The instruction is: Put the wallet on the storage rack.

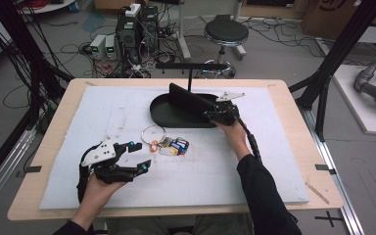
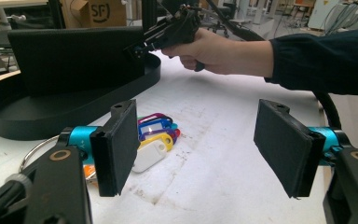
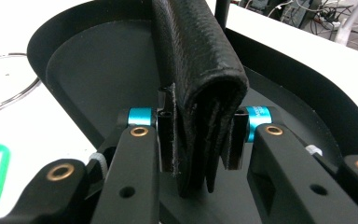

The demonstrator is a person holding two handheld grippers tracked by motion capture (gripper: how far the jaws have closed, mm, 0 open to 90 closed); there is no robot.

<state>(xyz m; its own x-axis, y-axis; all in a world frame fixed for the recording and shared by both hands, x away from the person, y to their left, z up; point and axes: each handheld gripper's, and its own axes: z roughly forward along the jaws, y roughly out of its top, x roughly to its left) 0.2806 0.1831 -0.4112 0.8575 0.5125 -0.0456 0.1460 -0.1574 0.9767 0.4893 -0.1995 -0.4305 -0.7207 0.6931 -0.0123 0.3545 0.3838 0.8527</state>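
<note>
While gripped edge-on at frame centre, wallet (image 3: 200, 88) was judged soft, light, foldable | right gripper (image 3: 199, 140) fingers clamped on its folded end over tray (image 3: 98, 60) | left gripper (image 2: 200, 149) fingers held wide, empty.

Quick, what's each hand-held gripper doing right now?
Left hand-held gripper: open, holding nothing.
Right hand-held gripper: shut on the black wallet, over the black tray.

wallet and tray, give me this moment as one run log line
right gripper: shut on wallet, upright over black tray | left gripper: open, empty | key tags: on mat
</note>
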